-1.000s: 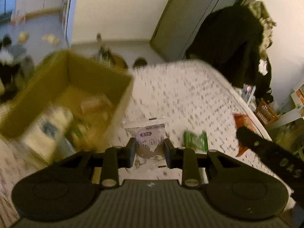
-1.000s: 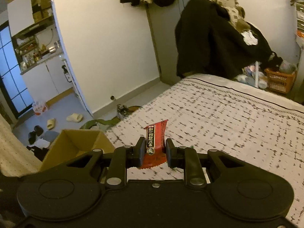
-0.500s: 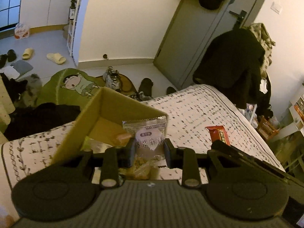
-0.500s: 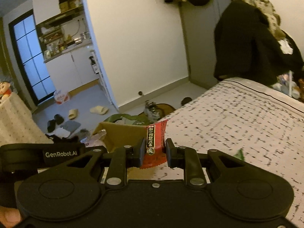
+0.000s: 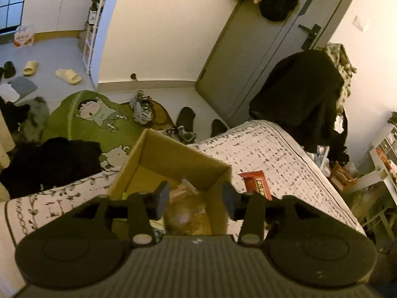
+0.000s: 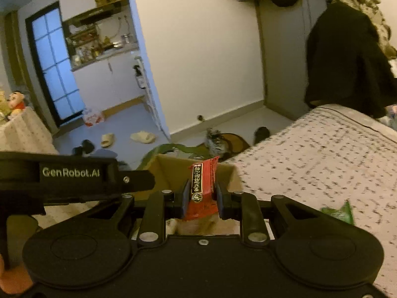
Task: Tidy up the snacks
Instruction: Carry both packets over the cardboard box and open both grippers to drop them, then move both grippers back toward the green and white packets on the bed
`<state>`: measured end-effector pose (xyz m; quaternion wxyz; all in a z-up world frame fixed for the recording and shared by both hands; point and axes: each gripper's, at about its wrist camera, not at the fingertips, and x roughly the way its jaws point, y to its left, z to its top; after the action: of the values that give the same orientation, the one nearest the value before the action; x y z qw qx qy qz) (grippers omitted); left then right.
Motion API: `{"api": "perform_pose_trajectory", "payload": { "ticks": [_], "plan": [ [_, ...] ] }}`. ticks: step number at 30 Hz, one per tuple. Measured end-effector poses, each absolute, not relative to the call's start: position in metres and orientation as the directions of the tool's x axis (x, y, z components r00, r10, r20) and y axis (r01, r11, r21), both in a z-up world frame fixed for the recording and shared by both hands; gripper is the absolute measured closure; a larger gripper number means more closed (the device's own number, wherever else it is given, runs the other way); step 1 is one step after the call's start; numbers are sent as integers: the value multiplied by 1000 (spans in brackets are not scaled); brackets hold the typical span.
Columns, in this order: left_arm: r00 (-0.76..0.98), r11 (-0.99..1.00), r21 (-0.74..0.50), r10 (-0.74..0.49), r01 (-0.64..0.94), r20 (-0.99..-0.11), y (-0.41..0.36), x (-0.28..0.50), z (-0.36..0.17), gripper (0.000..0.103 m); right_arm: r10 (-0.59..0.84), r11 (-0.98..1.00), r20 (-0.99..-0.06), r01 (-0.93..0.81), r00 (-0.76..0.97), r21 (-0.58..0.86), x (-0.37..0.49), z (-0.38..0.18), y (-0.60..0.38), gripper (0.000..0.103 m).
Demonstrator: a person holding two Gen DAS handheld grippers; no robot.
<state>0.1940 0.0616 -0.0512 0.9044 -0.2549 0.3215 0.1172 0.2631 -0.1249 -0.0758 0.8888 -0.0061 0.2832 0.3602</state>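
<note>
Snack packets lie loose in the open cardboard box (image 5: 178, 159), which stands on the near left part of the patterned bedspread (image 5: 273, 149); through the blur we can make out only clear and orange wrappers (image 5: 183, 213) at its bottom. Our left gripper (image 5: 196, 197) hangs over the box with its jaws standing apart and nothing between them, having just been opening. Just right of the box, in the left wrist view, a red snack bar (image 5: 256, 182) shows, pinched upright in our right gripper (image 6: 201, 196), whose pads press on both sides of the wrapper; black and gold lettering runs down its face. That bar sits above the box's right wall. A green packet (image 6: 338, 212) lies on the bedspread well to the right of the box. Beyond the far edge of the bed we see a green cartoon mat (image 5: 94, 116) on the floor with sneakers (image 5: 142, 106) beside it, pale slippers (image 5: 68, 75) farther left, and a dark coat (image 5: 297, 92) draped at the bed's far right corner by the door (image 5: 260, 49).
</note>
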Motion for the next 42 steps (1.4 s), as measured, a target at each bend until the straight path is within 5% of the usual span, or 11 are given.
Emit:
{"api": "perform_pose_trajectory", "payload": {
  "ticks": [4, 10, 14, 21, 23, 42],
  "plan": [
    [760, 833, -374, 82, -407, -645, 68, 190, -51, 40, 628, 740, -539, -645, 561, 190, 262, -78, -124, 58],
    [752, 832, -356, 107, -426, -650, 67, 188, -50, 35, 588, 784, -549, -584, 593, 209, 261, -66, -149, 48],
    [743, 840, -347, 96, -418, -662, 60, 190, -49, 18, 560, 808, -545, -557, 624, 192, 260, -56, -169, 37],
    [698, 853, -294, 109, -431, -707, 42, 192, -42, 13, 511, 843, -551, -511, 660, 169, 257, -51, -208, 11],
    [708, 861, -291, 108, -418, -698, 36, 190, -38, 4, 491, 852, -555, -503, 671, 145, 255, -52, -217, 7],
    [762, 908, -297, 37, -296, -646, -25, 186, -19, 0, 427, 897, -572, -408, 700, 170, 267, -45, -294, 0]
  ]
}}
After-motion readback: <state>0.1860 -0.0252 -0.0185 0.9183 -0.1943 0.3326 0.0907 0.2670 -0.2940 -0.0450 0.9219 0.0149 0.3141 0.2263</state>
